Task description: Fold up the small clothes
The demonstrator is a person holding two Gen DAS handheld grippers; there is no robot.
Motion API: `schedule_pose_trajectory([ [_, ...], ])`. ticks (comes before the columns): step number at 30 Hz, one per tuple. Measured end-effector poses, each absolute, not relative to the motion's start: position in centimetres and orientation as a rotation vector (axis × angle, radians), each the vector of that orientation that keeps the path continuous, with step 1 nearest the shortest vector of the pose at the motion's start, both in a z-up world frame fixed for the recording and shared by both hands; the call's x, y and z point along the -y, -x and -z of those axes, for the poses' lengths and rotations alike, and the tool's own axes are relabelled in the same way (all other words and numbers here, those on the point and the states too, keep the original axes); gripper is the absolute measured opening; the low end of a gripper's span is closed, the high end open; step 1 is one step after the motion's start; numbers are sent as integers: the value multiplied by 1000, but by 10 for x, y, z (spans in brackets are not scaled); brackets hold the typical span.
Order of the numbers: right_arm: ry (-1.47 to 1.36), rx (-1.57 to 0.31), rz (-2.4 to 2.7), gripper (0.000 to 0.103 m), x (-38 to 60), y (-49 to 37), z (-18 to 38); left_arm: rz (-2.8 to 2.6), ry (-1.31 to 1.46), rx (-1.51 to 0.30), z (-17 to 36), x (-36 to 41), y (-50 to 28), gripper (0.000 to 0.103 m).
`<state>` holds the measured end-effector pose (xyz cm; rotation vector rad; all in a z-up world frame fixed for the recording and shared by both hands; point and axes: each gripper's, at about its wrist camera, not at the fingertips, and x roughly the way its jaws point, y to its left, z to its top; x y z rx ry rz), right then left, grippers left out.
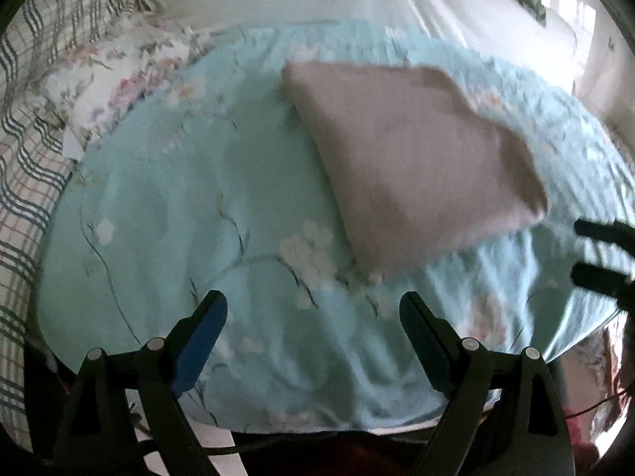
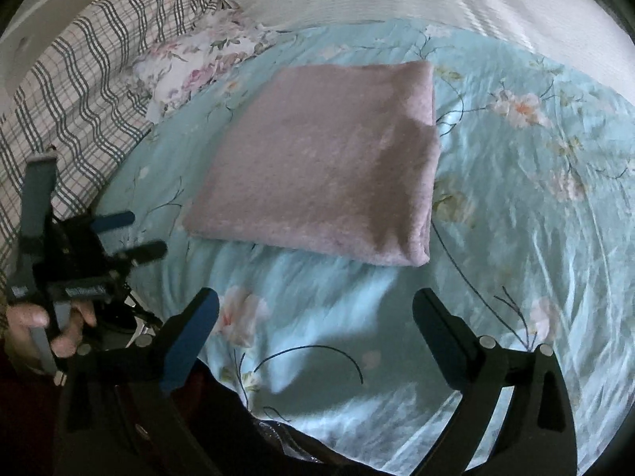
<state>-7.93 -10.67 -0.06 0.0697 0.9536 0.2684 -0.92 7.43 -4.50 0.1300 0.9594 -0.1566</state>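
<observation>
The pink garment (image 2: 321, 166) lies folded into a neat flat rectangle on the pale blue floral bedspread (image 2: 516, 214), its edges squared, so I judge this piece finished. My right tool (image 2: 315, 317) sits short of its near edge, jaws wide and empty, well placed to leave the fold undisturbed. My left tool (image 1: 313, 317) is likewise spread wide with nothing between its fingers. A plaid blanket (image 2: 79, 79) is bunched at the bedspread's left.
</observation>
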Motion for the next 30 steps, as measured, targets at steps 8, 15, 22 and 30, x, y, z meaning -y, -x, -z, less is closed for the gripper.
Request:
schedule_pose_trajectory([
  [8,-22,-917,-274,99,106,74,-19,164,-109,-839,-10,-71,7,91],
  [15,-18,-903,-283,101,106,69,-24,156,-147,-855,-9,-61,-7,91],
  [22,-34,-918,-300,102,107,59,-21,128,-221,-862,-1,-51,-15,91],
  [30,-40,-929,-291,102,107,46,-19,118,-235,-870,2,-48,-25,91],
])
